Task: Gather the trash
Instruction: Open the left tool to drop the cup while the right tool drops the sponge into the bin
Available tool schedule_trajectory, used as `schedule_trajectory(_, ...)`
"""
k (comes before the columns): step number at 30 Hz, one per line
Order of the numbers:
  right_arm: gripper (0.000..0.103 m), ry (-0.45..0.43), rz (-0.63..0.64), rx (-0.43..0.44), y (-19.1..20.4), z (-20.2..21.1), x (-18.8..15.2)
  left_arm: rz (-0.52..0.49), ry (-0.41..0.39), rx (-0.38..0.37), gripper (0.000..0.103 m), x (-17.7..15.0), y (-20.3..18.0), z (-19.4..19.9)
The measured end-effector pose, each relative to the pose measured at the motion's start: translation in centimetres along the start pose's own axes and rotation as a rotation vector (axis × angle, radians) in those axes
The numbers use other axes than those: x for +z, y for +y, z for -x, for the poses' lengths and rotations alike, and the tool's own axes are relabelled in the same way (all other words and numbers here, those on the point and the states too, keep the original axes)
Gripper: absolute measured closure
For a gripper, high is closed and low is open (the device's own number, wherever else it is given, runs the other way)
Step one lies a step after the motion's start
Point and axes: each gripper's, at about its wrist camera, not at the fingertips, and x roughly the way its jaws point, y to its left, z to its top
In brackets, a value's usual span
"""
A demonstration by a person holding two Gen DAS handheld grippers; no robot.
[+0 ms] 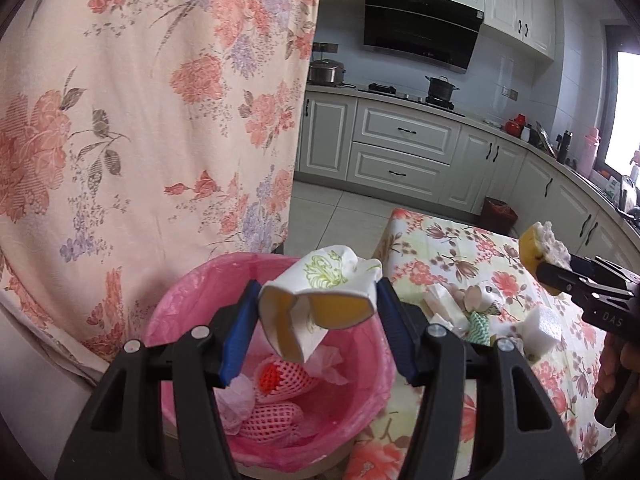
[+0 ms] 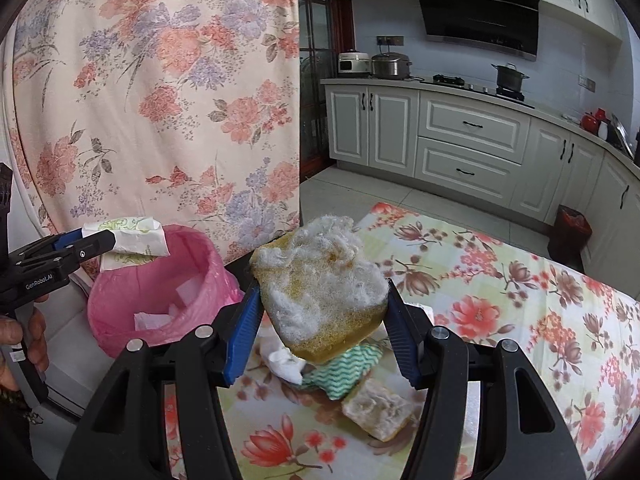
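My left gripper [image 1: 316,304] is shut on a crushed white paper cup [image 1: 320,300] with a green print and holds it over the pink-lined trash bin [image 1: 192,292]. The bin holds foam fruit nets [image 1: 280,376] and tissue. The cup [image 2: 136,240] and bin [image 2: 160,280] also show at the left of the right wrist view. My right gripper [image 2: 320,312] is shut on a worn yellow sponge [image 2: 320,288] with a frayed white face, above the table's trash pile. It shows at the right of the left wrist view [image 1: 544,268].
The table [image 2: 520,300] has a floral cloth and carries a green-striped rag [image 2: 344,368], tissue [image 2: 284,360], another worn sponge [image 2: 380,408] and a white foam block [image 1: 540,324]. A floral curtain [image 1: 140,120] hangs behind the bin. Kitchen cabinets stand behind.
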Motion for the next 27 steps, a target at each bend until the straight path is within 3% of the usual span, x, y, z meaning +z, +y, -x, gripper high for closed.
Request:
schedule_trajectory(16, 0.047, 0.045, 0.124, 0.18, 11.6, -5.8, 4.0, 0.095, -0.005, 0.1, 0.046, -1.3, 7.2, 1.1)
schedule_trajectory(27, 0.042, 0.078, 0.177, 0.238, 15.9, -8.6, 4.3, 0.13, -0.013, 0.127, 0.045, -1.6, 9.5, 1.8)
